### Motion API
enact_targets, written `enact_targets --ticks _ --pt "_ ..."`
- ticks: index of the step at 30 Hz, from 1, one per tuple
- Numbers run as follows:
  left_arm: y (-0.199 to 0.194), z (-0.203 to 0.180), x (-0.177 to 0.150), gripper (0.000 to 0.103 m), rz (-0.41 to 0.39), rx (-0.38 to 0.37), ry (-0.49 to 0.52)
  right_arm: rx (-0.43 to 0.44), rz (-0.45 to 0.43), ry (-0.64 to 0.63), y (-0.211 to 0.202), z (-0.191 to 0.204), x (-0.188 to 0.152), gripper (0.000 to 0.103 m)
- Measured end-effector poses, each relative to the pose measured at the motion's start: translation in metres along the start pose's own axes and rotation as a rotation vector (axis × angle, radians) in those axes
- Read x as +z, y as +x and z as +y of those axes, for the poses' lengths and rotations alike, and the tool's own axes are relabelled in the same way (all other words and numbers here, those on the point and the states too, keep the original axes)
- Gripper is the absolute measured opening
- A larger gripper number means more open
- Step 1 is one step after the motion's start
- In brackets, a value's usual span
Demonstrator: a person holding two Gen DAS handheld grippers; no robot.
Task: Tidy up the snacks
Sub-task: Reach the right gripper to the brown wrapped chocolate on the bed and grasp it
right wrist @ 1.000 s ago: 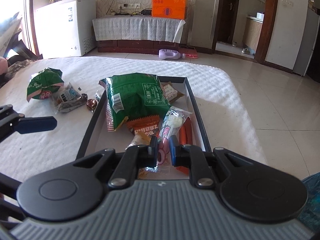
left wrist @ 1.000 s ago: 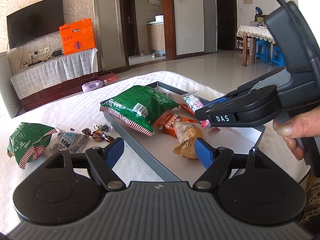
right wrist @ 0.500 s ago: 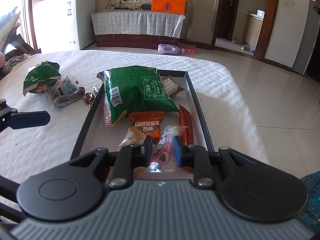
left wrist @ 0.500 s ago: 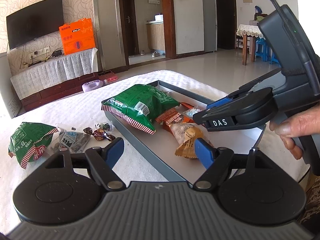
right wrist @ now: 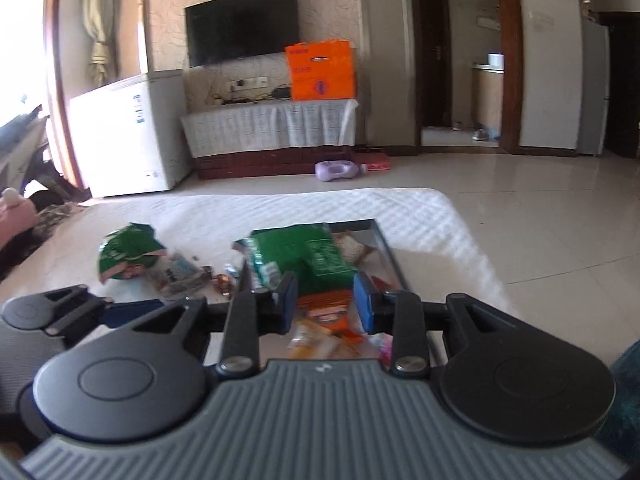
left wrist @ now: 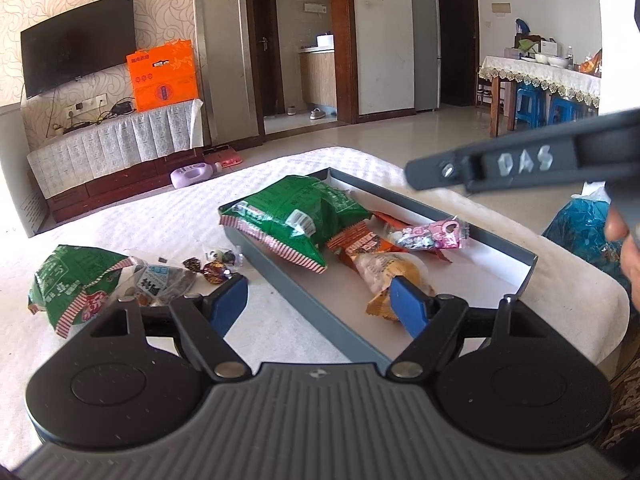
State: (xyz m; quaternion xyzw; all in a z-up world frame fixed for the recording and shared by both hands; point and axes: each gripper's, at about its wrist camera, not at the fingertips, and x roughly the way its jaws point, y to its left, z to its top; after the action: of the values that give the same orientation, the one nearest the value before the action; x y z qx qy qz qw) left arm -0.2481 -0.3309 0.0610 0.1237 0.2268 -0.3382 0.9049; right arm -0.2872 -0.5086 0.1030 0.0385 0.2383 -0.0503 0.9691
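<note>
Right gripper [right wrist: 325, 305] jaws just opening, nothing pinched, above grey tray [left wrist: 508, 246]; pink candy packet [left wrist: 430, 236] lies in tray beside orange snack pack [left wrist: 356, 242]; left gripper [left wrist: 316, 300] spread wide, empty, over tray's near edge

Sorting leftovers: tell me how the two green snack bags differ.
The green bag in the tray is bigger and lies fairly flat, partly over the tray's rim. The green bag on the bedspread is smaller, crumpled, and outside the tray beside loose candies. Both have red-and-white striped edges.
</note>
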Motion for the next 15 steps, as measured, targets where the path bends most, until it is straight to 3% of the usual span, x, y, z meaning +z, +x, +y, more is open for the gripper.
enact_targets --ticks 9,15 --pt "-0.013 0.03 -0.012 0.085 0.013 0.053 -0.01 0.159 0.085 -0.113 0.036 0.064 0.0 0.034" --pt "-0.018 0.058 -0.025 0.085 0.055 0.114 -0.023 0.181 0.146 -0.184 0.073 0.096 -0.001 0.034"
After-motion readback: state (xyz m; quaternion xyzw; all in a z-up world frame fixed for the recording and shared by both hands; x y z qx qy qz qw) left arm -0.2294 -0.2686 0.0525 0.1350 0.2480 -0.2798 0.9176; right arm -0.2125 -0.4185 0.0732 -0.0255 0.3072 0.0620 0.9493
